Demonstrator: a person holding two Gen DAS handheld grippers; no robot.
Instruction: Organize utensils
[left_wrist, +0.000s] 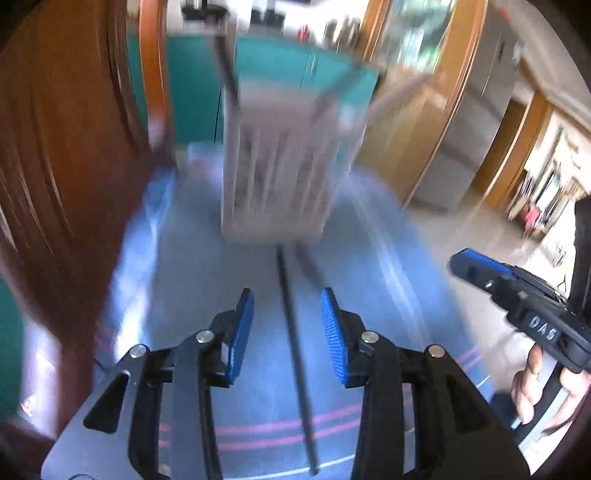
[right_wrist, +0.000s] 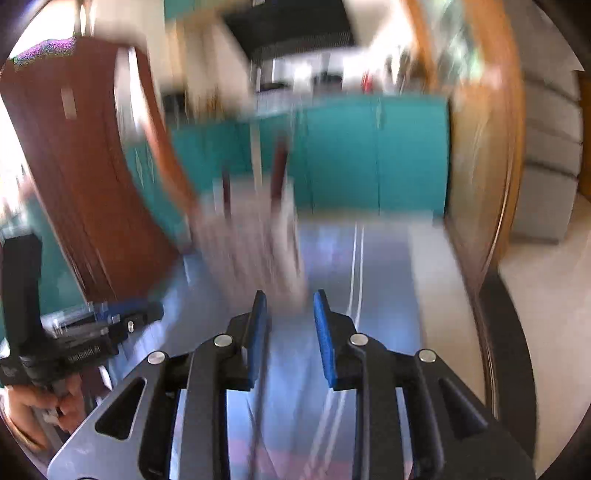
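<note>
Left wrist view, left tongs (left_wrist: 286, 332): I am seeing the blue pads standing partly apart with nothing pressed between them; a dark chopstick-like stick (left_wrist: 295, 354) is lying on the blue cloth (left_wrist: 207, 280) and running up through the gap, but neither pad is touching it

Left wrist view, task's things: I am reading the pale slatted holder (left_wrist: 275, 177) as the utensil rack, standing upright on the counter ahead of the tongs, with a few long handles poking out of its top; motion blur is hiding what they are

Left wrist view, right tongs (left_wrist: 480, 273): I am catching them at the right edge, a hand (left_wrist: 546, 387) gripping the handle; from here I cannot tell how wide they are standing

Right wrist view, right tongs (right_wrist: 290, 332): I am seeing these pads slightly apart too, and empty

Right wrist view, holder (right_wrist: 255, 243): it is smearing badly, just ahead of the pads and a little to their left, two reddish handles (right_wrist: 279, 166) sticking up from it

Right wrist view, left tongs (right_wrist: 110, 321): they are showing at the left edge, state unreadable

Step in hand, my judgement: I am approaching the loose stick to lift it

Doing it well: I am planning to slow down until the picture sharpens, centre the stick between the left pads, pinch near its middle so it is not tipping, and keep the right tongs clear of the holder
</note>
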